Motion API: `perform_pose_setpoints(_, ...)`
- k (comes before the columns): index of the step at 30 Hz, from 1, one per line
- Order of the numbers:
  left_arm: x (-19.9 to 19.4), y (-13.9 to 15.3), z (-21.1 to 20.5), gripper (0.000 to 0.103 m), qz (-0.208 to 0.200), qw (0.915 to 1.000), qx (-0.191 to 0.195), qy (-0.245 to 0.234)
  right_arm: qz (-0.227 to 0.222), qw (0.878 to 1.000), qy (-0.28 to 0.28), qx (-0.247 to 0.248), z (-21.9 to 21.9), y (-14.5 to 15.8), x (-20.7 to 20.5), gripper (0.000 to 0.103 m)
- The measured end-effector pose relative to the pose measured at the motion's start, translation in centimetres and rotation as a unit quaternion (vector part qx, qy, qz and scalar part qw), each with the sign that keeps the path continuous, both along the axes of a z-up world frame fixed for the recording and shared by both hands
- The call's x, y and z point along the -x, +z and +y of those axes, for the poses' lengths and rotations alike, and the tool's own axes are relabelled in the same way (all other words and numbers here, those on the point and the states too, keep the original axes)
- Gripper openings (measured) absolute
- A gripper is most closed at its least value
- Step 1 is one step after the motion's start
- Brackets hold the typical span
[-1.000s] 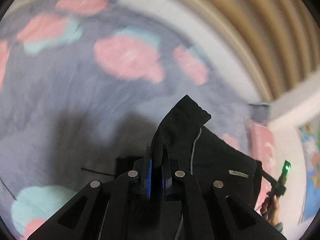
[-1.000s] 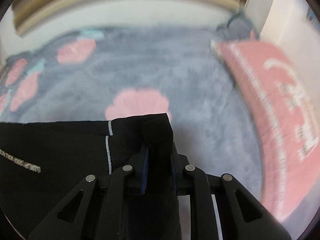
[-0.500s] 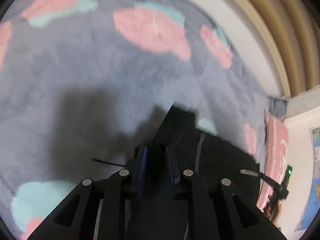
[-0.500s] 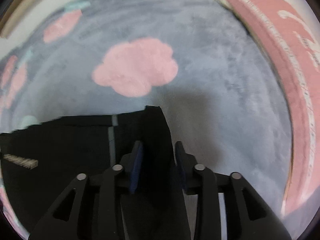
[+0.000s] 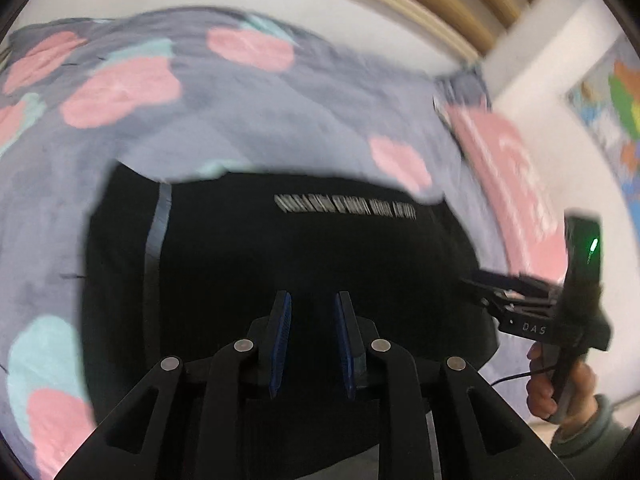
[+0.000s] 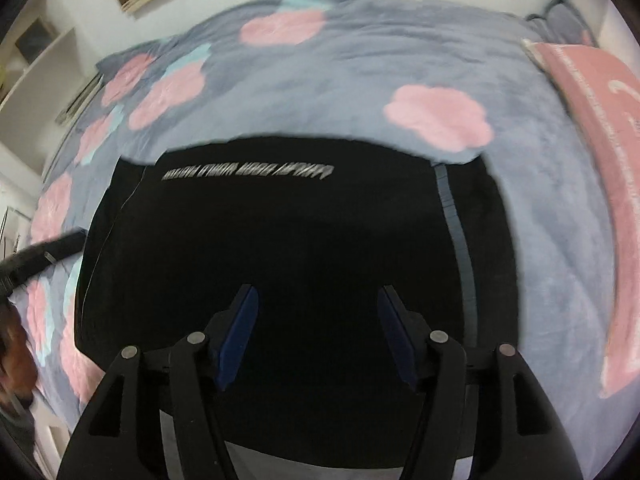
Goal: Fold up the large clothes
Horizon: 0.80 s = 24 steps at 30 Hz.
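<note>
Comparing with half a second ago, we note both grippers have let go of the black garment [image 5: 320, 248]. Then each pair of blue pads pinched a dark corner held above the grey blanket [image 6: 360, 64]; now the garment lies flat on that blanket, spread wide, its pale line of lettering [image 6: 248, 171] readable across the far part and a grey stripe [image 6: 456, 216] running down one side.

Left gripper [image 5: 311, 336]: jaws parted a little, nothing between the pads, dark cloth visible beyond the gap. Right gripper [image 6: 316, 334]: jaws spread wide, nothing held, poised over the near part of the garment. From the left wrist view we see the right gripper at the garment's edge nearest the pink pillow [image 5: 516, 184], the person's hand [image 5: 560, 384] on its handle.

Motion blur is heavy; whether either tool touches cloth, we cannot tell.

Our reading: one fold has been laid down and released. The garment looks like a broad rectangle, so we judge a further fold remains, needing fresh grips on an edge.
</note>
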<state>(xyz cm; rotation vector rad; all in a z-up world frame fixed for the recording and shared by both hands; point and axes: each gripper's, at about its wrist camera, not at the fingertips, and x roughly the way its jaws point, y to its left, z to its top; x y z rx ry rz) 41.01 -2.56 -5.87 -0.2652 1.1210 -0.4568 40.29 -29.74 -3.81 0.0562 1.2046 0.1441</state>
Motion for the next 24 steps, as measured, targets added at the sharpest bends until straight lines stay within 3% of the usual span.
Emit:
perform_pose_setpoints(3,0.5,-3.2,-2.4,0.022,0.021,0.9994,-0.026,-0.007,0.011,0.999,0.0,0.035,0.9,-2.6,-0.4,0.065)
perform_pose_setpoints(6,1.1,-6.4,-2.8,0.022,0.022,0.9991,-0.033,0.011,0.01,0.997,0.012,0.069,1.3,-5.2,-0.4,0.077)
perform_pose_setpoints(10,1.1,-8.7,-2.4,0.022,0.025,0.9991,-0.019,0.029,0.006,0.999,0.0,0.053,0.4,-7.7,0.0,0.081)
perform_pose_setpoints(13,1.2,-8.4,-3.6,0.022,0.015,0.9984,-0.053,0.013,0.002,0.998,0.006,0.067,0.7,-7.8,0.2,0.082)
perform_pose_setpoints(15,1.0,-7.2,-3.8,0.022,0.021,0.9982,-0.056,0.0,0.019,0.998,0.01,0.066,0.6,-6.7,-0.2,0.082)
perform_pose_setpoints(18,-0.1,-3.9,-2.8,0.023,-0.002,1.0,0.001,-0.002,-0.016,0.999,0.015,0.041,0.5,-2.9,-1.2,0.08)
perform_pose_setpoints(20,-1.7,-2.5,-2.4,0.026,-0.01,0.9997,0.007,0.02,-0.04,0.998,0.016,0.049,0.9,-1.2,-2.6,0.08)
perform_pose_setpoints(22,-3.8,-2.8,-2.3,0.042,0.009,0.9994,0.012,0.03,-0.035,0.998,0.013,0.048,1.2,-1.4,-4.8,0.08)
perform_pose_setpoints(24,-5.9,-5.2,-2.7,0.042,0.053,0.9981,-0.001,0.032,-0.007,0.999,0.009,0.052,1.4,-3.6,-6.8,0.08)
